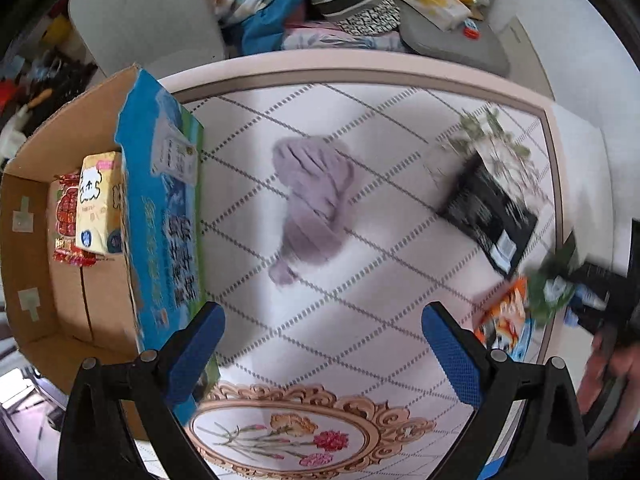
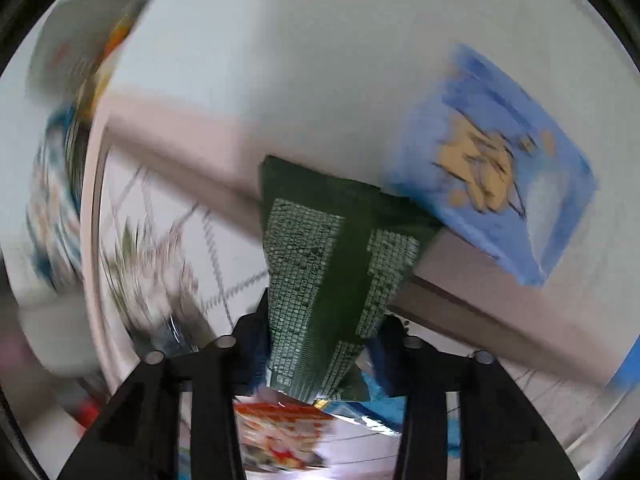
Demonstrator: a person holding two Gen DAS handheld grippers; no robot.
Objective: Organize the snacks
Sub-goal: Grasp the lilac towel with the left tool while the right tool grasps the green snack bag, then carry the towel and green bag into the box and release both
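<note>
Your right gripper (image 2: pixel 320 344) pinches a green packet (image 2: pixel 320 272), jaws narrow on its lower end; most of it sticks out ahead, unsupported. Keep the grip firm and carry it low toward the box (image 1: pixel 40 248) at the left of the left view, where a yellow pack (image 1: pixel 98 204) and a red pack (image 1: pixel 66 216) already sit. Your left gripper (image 1: pixel 320 344) hangs wide and empty. The box's tall blue wall (image 1: pixel 164 216) stands in the way, so lift over it. A purple cloth (image 1: pixel 316 200) and black bag (image 1: pixel 488 212) lie on the table (image 1: pixel 380 280). A blue pack (image 2: pixel 500 168) lies upper right.
</note>
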